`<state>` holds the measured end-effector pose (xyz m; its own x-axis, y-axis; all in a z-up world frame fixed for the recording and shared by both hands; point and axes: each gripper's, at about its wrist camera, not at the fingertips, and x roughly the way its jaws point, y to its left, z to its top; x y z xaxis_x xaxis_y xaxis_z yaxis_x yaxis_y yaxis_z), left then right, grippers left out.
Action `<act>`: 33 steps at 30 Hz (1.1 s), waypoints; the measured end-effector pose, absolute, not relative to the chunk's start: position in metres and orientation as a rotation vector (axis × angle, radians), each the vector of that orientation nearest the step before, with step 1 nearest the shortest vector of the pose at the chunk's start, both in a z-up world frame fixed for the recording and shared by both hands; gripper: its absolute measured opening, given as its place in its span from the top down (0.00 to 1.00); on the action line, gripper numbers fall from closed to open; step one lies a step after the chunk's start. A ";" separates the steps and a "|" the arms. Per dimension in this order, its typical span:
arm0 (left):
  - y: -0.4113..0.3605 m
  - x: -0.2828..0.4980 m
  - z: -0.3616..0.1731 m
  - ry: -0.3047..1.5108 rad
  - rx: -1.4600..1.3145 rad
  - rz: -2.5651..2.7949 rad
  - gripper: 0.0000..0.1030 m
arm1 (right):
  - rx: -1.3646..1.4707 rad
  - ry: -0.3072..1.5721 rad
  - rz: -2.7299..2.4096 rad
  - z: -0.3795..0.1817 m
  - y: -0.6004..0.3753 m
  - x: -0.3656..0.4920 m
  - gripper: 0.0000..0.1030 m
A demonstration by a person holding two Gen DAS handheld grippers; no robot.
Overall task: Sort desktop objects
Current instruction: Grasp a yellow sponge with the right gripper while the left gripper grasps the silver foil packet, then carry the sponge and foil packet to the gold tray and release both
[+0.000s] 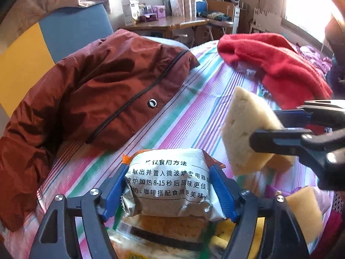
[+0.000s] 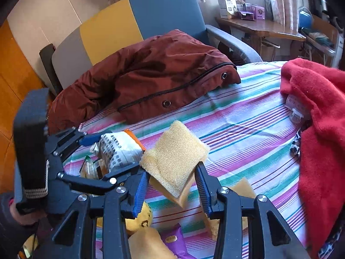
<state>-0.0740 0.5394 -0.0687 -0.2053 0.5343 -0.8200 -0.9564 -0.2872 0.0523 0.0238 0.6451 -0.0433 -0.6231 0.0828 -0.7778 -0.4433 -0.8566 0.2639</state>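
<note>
1. The left hand-held gripper points down over the striped cloth with a silver snack packet between its blue pads; both pads touch the packet's sides, and the jaws stand fairly wide around it.
2. The packet, printed with black text and edged in orange, sits on top of another clear-wrapped snack lying on the cloth.
3. The right hand-held gripper is closed on a yellow sponge, which it holds clear of the cloth, tilted, with 1 corner up.
4. In the left wrist view the same sponge hangs just to the right of the packet, pinched near its lower edge.
5. Below the right hand-held gripper lie more sponge pieces, a purple packet and a yellow round item, all near each other.
6. A brown jacket lies across the cloth's far left, against a blue and yellow chair.
7. A red fleece is heaped on the right, partly over a clear plastic item.
8. A wooden desk with boxes stands well behind.
</note>
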 end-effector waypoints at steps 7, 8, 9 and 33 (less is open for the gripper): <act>0.521 -0.067 -0.050 0.576 -0.858 1.768 0.28 | -1.104 0.622 2.557 -0.034 0.642 0.028 0.58; 0.516 -0.066 -0.044 0.557 -0.848 1.778 0.28 | -1.089 0.624 2.570 -0.032 0.642 0.029 0.59; 0.513 -0.066 -0.041 0.538 -0.844 1.786 0.28 | -1.073 0.622 2.583 -0.029 0.641 0.029 0.59; 0.224 -0.035 0.039 0.080 -0.891 2.241 0.28 | -1.100 0.408 2.953 0.029 0.525 0.026 0.61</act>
<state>-0.0347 0.2244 0.0393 -0.5080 0.5969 -0.6210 -0.6395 -0.7444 -0.1923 0.0257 0.5248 0.0286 -0.7595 -0.1220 -0.6389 -0.0557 -0.9665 0.2507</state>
